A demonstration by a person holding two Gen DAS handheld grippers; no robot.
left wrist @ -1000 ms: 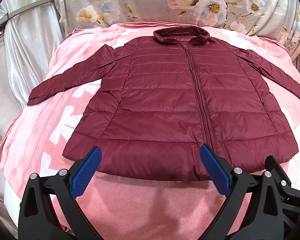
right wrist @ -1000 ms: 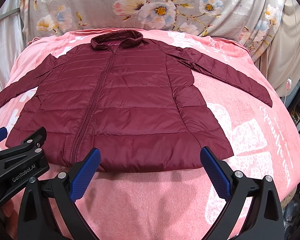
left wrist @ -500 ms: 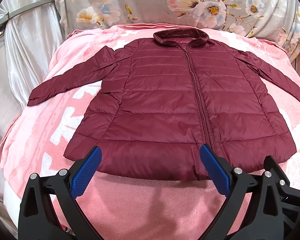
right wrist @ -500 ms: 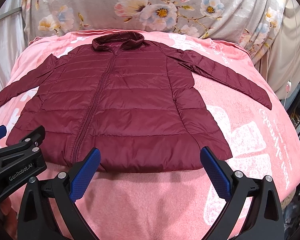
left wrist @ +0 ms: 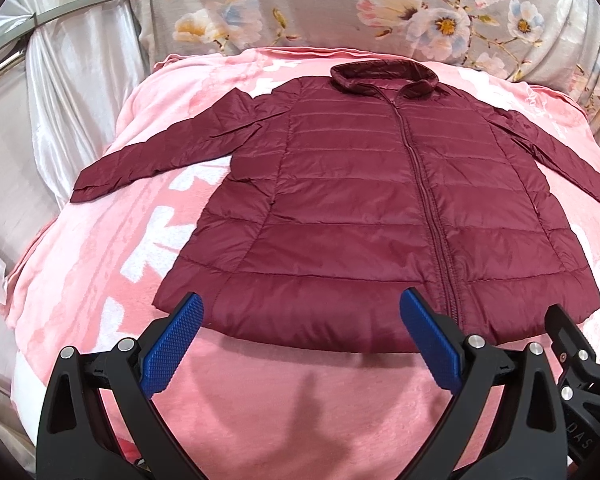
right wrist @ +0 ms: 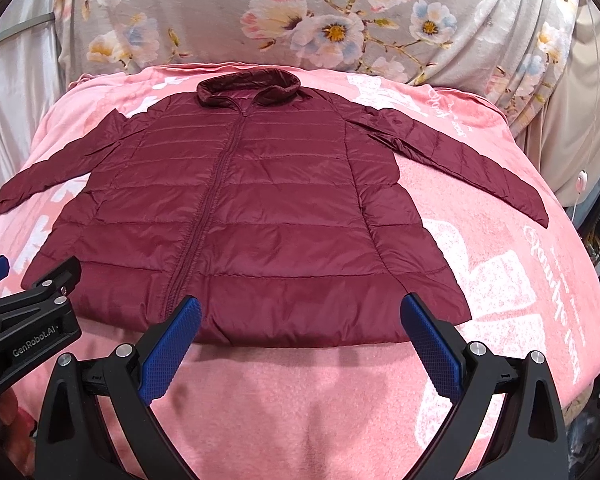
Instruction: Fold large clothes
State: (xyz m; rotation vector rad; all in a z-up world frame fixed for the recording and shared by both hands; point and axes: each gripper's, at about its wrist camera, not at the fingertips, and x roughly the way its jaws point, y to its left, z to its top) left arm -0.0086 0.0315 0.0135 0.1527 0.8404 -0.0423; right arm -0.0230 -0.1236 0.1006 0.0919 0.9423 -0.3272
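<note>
Item one: a dark red quilted jacket [left wrist: 380,216], which we find spread flat and face up on a pink blanket [left wrist: 284,404] with white lettering. Zip closed down the middle; collar [left wrist: 384,76] at the far end, hem nearest us. Both sleeves lie stretched out to the sides and slanting toward us — the left sleeve [left wrist: 156,152] ends near the blanket's left edge, the right sleeve [right wrist: 468,160] ends toward its right edge.

Item two: our left gripper [left wrist: 300,340], black with blue pads [left wrist: 172,344]. We hold it over the bare blanket just in front of the hem, on the left half of the jacket. Fingers spread wide, nothing between them, no contact with the cloth that we can see.

Item three: our right gripper [right wrist: 300,340], the same make, blue pads [right wrist: 432,344]. It hangs before the hem on the jacket's right half, fingers likewise spread wide and holding nothing. The two tools sit close side by side — each shows at the edge of the other's view.

Surroundings: a grey flowered cloth [right wrist: 320,20] draped behind the blanket; a shiny silver-white curtain [left wrist: 60,80] at the left
</note>
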